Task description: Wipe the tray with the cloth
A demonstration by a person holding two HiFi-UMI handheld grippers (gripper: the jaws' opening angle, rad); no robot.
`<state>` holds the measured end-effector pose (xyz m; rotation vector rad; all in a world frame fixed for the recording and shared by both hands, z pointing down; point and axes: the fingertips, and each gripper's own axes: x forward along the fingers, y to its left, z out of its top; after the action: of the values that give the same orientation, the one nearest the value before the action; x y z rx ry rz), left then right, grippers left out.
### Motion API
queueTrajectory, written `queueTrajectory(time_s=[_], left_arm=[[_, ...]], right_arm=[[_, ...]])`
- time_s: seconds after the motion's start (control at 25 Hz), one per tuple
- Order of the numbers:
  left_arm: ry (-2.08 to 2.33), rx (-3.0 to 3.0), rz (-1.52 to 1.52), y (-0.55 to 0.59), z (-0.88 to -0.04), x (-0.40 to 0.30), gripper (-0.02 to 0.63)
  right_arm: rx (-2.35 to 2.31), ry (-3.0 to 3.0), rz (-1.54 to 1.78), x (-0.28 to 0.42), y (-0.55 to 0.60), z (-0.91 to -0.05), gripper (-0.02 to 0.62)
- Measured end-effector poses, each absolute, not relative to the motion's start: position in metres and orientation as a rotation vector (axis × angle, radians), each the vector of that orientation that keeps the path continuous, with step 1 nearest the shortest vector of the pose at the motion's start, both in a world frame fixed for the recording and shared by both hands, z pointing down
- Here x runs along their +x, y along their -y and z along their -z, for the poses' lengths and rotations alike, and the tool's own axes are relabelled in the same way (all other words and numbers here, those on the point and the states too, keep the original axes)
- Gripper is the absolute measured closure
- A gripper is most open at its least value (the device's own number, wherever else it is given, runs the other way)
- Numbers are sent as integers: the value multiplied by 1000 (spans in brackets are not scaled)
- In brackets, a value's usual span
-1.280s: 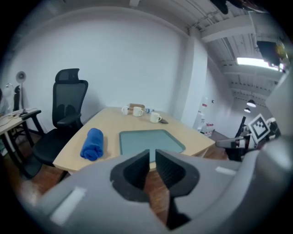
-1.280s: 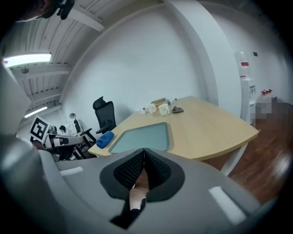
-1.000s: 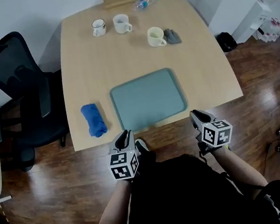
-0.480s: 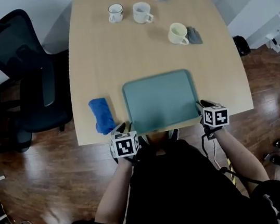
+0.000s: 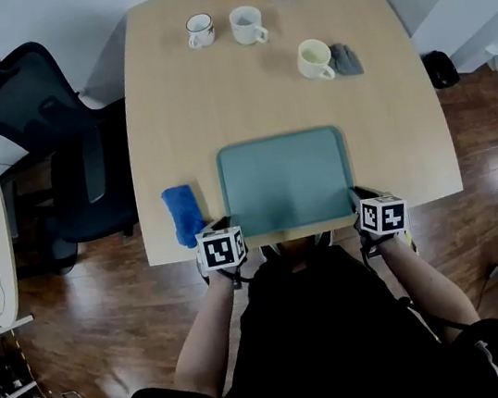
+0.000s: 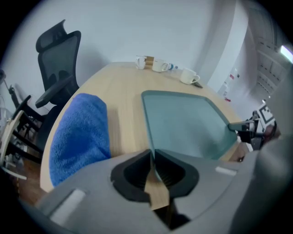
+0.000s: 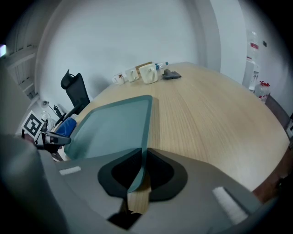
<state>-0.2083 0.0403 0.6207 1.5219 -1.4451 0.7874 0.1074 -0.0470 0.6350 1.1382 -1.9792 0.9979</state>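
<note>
Tray (image 5: 286, 181) is lying at the surface's (image 5: 215, 105) near edge, with the cloth (image 5: 183, 215) sitting just beside it on the left. The left gripper (image 5: 226, 223) is pinching the near-left rim, fingers closed on it. The right gripper's (image 5: 358, 195) fingers have just been closing and are clamping the near-right rim, probably to steady or shift it before wiping.

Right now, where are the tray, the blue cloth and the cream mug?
tray (image 5: 286, 181): head view, bare middle of its floor.
blue cloth (image 5: 183, 216): head view, middle of the folded bundle.
cream mug (image 5: 312, 58): head view, its open mouth.
</note>
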Motion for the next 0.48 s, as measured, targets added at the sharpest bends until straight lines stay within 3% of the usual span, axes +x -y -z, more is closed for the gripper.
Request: queueTrajectory(time_s=[0.12, 0.24, 0.32, 0.44, 0.48], left_arm=[[1524, 1549, -783, -39, -587, -214, 538], [1761, 1541, -588, -28, -528, -247, 575], [1854, 1496, -633, -26, -517, -280, 561], [1828, 1403, -851, -28, -546, -317, 319], [1794, 1379, -873, -27, -559, -324, 291]], right_arm=[[1121, 1978, -1004, 108, 46, -635, 557], [1107, 1983, -990, 111, 48, -635, 558], [1110, 1987, -988, 111, 48, -636, 558], [1109, 1985, -985, 112, 45, -636, 558], [1103, 1987, -983, 112, 45, -636, 558]])
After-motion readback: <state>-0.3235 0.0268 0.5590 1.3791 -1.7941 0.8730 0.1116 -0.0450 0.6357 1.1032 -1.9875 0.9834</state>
